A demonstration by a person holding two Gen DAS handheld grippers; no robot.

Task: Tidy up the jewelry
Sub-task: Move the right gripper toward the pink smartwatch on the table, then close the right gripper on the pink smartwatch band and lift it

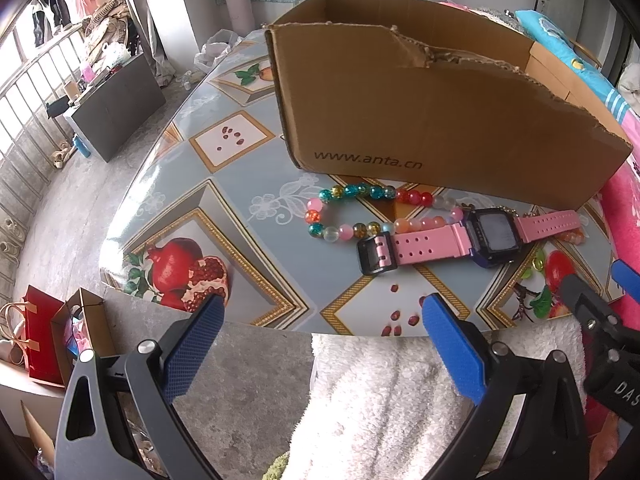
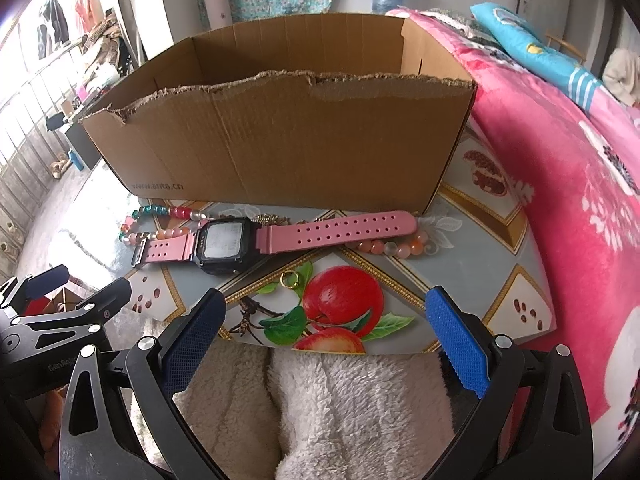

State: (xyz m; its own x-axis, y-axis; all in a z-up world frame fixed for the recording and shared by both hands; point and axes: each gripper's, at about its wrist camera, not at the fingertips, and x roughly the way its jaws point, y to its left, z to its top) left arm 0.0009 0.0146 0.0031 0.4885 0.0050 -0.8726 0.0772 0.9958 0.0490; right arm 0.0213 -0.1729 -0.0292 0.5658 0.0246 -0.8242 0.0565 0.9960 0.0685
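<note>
A pink-strapped digital watch (image 1: pixel 472 240) (image 2: pixel 256 236) lies flat on the fruit-patterned table (image 1: pixel 224 184) in front of an open cardboard box (image 1: pixel 420 112) (image 2: pixel 288 136). A multicoloured bead bracelet (image 1: pixel 348 212) (image 2: pixel 160 220) lies left of the watch, partly under it. An orange-pink bead bracelet (image 2: pixel 404 246) lies under the strap's right end. A small gold ring (image 2: pixel 290 279) sits near the table's front edge. My left gripper (image 1: pixel 320 340) is open and empty, short of the table edge. My right gripper (image 2: pixel 324 332) is open and empty, just before the ring.
A pink flowered quilt (image 2: pixel 568 184) rises right of the table. A white fleecy cloth (image 2: pixel 340 408) lies under both grippers. Left of the table the floor drops away, with a red bag (image 1: pixel 40 340) and a dark cabinet (image 1: pixel 120 108).
</note>
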